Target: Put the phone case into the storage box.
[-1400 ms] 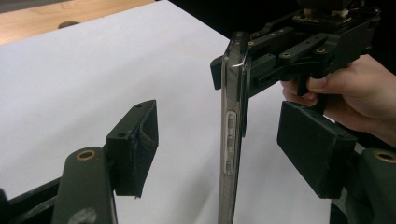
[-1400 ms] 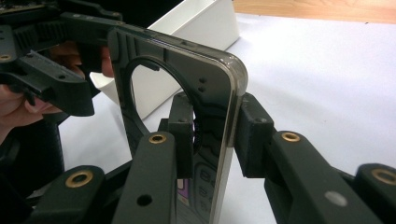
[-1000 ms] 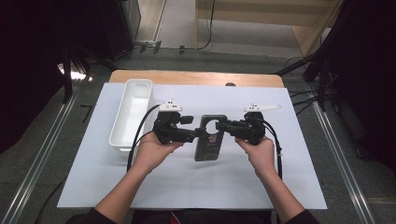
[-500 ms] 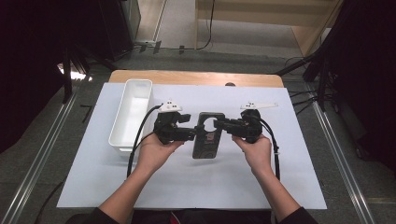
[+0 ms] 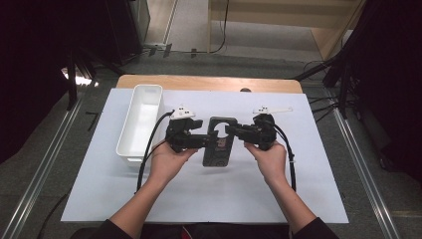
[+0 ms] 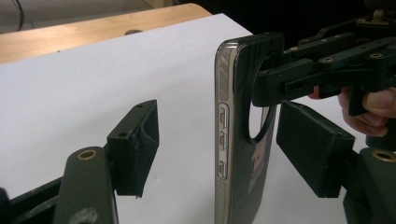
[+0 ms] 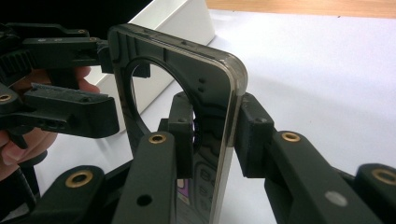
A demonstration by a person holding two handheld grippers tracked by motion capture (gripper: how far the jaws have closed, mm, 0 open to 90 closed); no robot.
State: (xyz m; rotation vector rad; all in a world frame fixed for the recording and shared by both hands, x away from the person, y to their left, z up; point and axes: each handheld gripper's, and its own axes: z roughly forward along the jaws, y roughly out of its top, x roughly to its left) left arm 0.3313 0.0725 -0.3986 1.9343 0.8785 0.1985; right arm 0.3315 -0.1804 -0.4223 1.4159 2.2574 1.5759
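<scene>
**Phone held between two grippers above the white sheet**

Right at the middle of the table, a dark phone (image 5: 219, 142) with a big round ring cut-out on its back sits between the two grippers, over the white sheet (image 5: 199, 199) that covers the wooden table (image 5: 209, 82). From the high view it looks like a flat dark slab; the left gripper view shows what that one cannot, its metal side edge with three buttons (image 6: 223, 140), standing upright. The right gripper view adds the ring opening (image 7: 154, 98) and a rounded top corner.

The right gripper (image 7: 212, 135) has its two black jaws pressed against the phone's front and back, clamped on it near the edge. The left gripper (image 6: 224, 154) is spread wide: one pad (image 6: 137, 144) stands well apart from the phone's edge, the other (image 6: 313, 149) sits just beside its back, and I cannot tell whether that one touches.

Off to the left, a long white tray (image 5: 142, 117) lies on the sheet, near the left hand (image 5: 169, 162).
</scene>
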